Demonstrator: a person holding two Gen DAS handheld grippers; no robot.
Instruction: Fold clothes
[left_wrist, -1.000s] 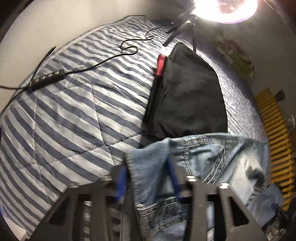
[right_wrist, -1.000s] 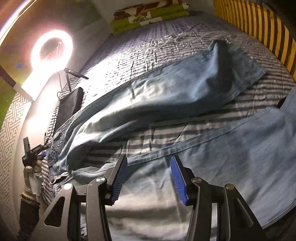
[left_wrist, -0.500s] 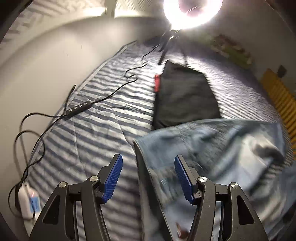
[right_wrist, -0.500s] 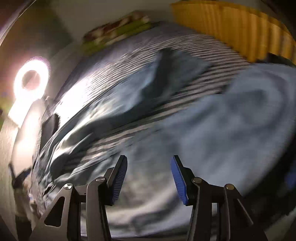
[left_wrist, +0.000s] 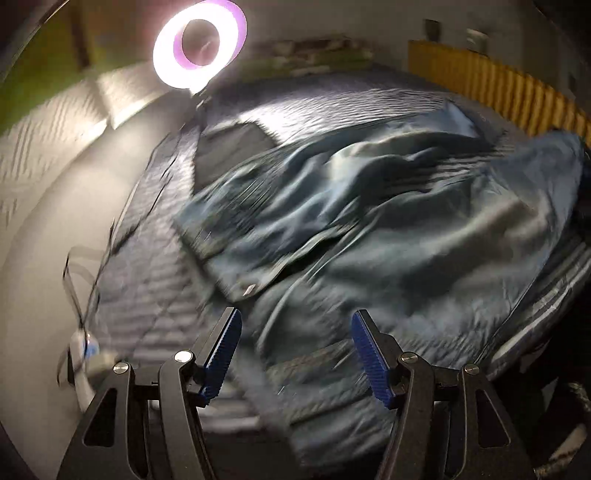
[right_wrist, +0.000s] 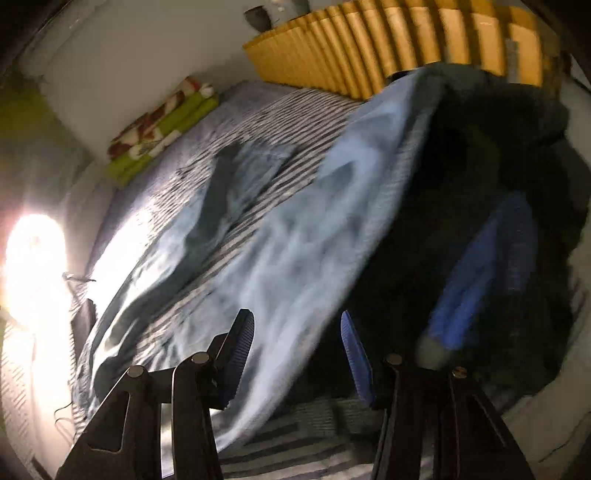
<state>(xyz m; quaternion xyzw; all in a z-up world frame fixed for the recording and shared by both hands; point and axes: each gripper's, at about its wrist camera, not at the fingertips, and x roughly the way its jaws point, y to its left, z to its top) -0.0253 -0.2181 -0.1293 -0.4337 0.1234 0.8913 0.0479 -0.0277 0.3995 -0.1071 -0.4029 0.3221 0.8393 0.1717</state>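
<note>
Blue jeans (left_wrist: 369, 229) lie crumpled across the striped bed cover (left_wrist: 155, 288), blurred by motion. My left gripper (left_wrist: 295, 321) hovers above their near edge with its jaws opening and nothing between the blue pads. In the right wrist view a pale jeans leg (right_wrist: 288, 258) runs diagonally over the bed. My right gripper (right_wrist: 296, 321) stands open above that leg's near edge, holding nothing. A folded black garment (left_wrist: 229, 147) rests beyond the jeans.
A bright ring light (left_wrist: 199, 42) stands at the bed's far side, with a cable and remote (left_wrist: 85, 347) on the left. Yellow slats (right_wrist: 406, 44) border the bed. A dark clothes pile (right_wrist: 480, 266) sits at right, and folded green bedding (right_wrist: 159, 129) lies far off.
My left gripper let go of the jeans' waistband, opened wide and pulled back and up. The right gripper stayed open and swung right, bringing the dark pile into view.
</note>
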